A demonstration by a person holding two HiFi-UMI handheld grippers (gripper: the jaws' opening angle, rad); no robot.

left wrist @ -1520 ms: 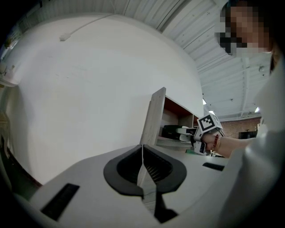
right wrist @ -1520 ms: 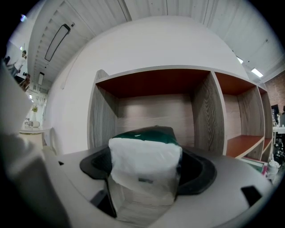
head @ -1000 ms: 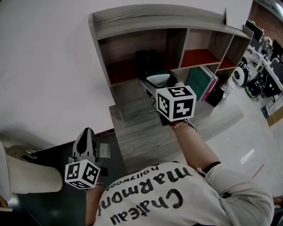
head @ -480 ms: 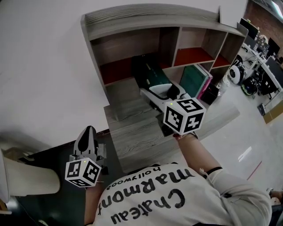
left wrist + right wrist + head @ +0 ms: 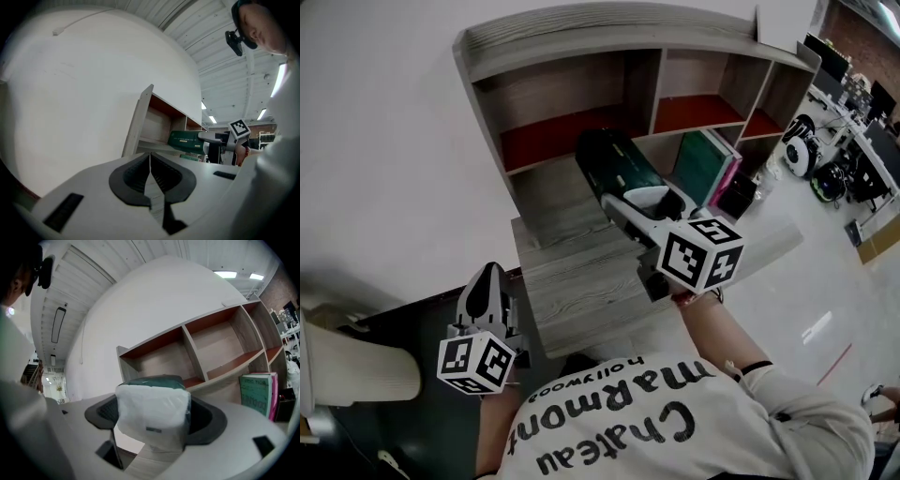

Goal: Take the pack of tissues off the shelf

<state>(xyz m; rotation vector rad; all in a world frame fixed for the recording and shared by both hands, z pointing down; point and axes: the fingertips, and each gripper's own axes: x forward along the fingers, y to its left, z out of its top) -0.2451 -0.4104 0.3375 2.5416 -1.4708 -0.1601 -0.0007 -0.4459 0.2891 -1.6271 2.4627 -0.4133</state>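
Right gripper view: the right gripper (image 5: 154,425) is clamped on the pack of tissues (image 5: 152,401) — pads pressing its two sides near the white end. In the head view the pack sits at twelve o'clock, held out in front of the shelf (image 5: 534,42) and seemingly clear of its compartments. It looks light and soft in slick film, so it may squash or slip; a hold across the middle seems safer. Left gripper (image 5: 150,178), jaws together and empty, hangs at eight o'clock.
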